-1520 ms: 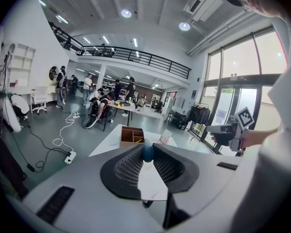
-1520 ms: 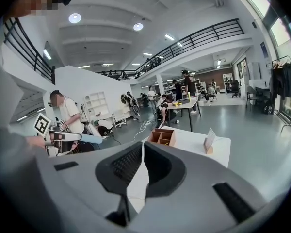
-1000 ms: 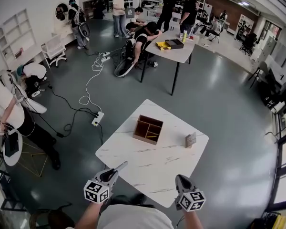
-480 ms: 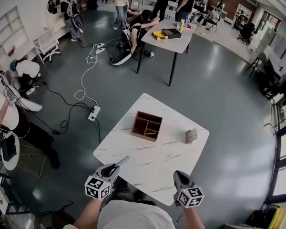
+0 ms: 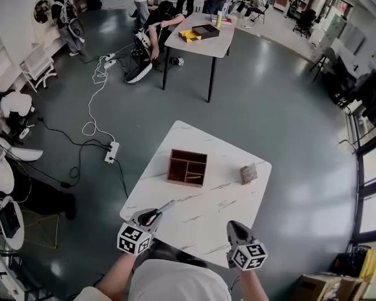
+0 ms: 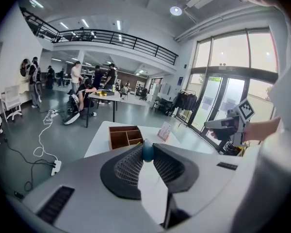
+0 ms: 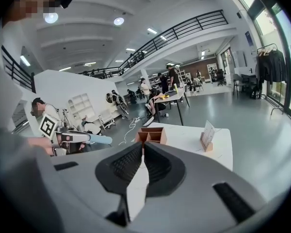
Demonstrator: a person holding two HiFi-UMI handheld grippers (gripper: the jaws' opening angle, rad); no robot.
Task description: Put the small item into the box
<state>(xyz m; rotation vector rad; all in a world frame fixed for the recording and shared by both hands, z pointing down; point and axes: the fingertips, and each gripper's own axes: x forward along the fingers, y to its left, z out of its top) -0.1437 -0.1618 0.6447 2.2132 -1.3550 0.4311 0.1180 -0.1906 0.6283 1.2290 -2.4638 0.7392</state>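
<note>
- Left gripper [image 6: 148, 147]: jaws pinching a small blue item [image 6: 147, 151] at their tips. The item pokes forward past the jaws.
- Position: held over the near left edge of the table [image 5: 194, 217] and aimed toward the box [image 5: 188, 168], well apart from it.
- Right gripper [image 7: 141, 147]: jaws pressed together with nothing between them, held over the near right edge of the table.
- Box: wooden, open-topped and divided into compartments. It stands on the far left part of the table.
- Box contents: a yellow item [image 5: 194, 177] lies in a near compartment.
- Card stand [image 5: 248, 173]: at the far right of the table, apart from the box.
</note>
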